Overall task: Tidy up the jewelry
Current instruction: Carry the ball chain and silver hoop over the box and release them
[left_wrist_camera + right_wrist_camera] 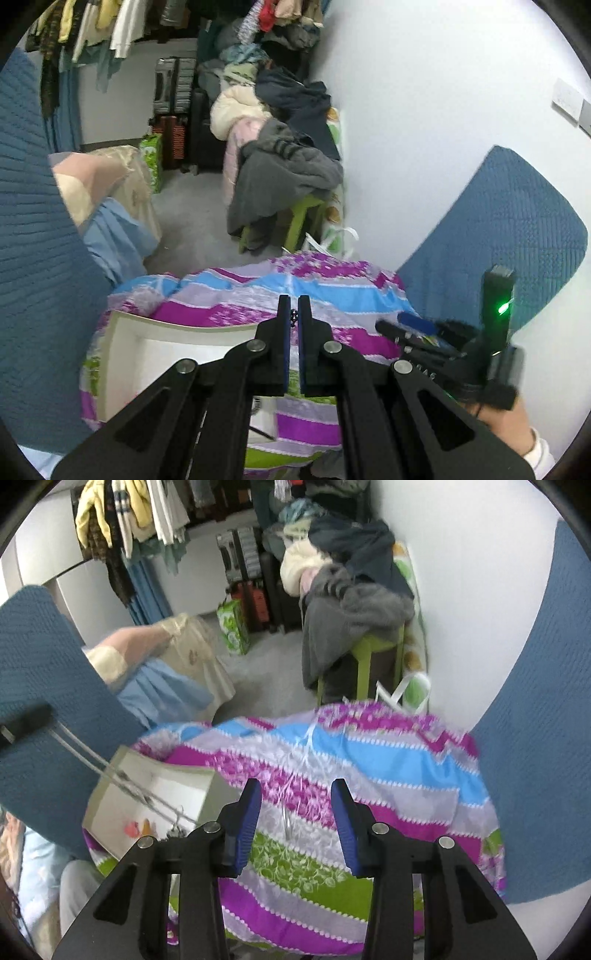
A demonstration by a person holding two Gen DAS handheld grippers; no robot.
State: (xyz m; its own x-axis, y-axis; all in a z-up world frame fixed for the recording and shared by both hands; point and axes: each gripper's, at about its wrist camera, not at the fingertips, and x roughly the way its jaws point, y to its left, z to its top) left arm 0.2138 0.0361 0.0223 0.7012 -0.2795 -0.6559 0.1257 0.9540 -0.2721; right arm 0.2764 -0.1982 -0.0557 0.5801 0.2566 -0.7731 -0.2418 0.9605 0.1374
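My left gripper (294,308) is shut on a dark beaded chain (294,318) and holds it above the striped cloth (258,291). The chain (122,781) also shows in the right wrist view, stretched down from the left gripper over an open white box (110,808). The box (125,354) lies on the cloth at the left and holds small orange and red pieces (138,827). My right gripper (295,794) is open and empty above the cloth (369,760). A thin silver piece (288,821) lies on the cloth between its fingers. The right gripper (410,325) also shows at the right of the left wrist view.
Blue quilted chair backs (509,229) (44,686) stand on both sides. A green stool piled with grey clothes (288,177) stands by the white wall. Suitcases (173,88) and hanging clothes are at the back. A draped table (192,653) is at the left.
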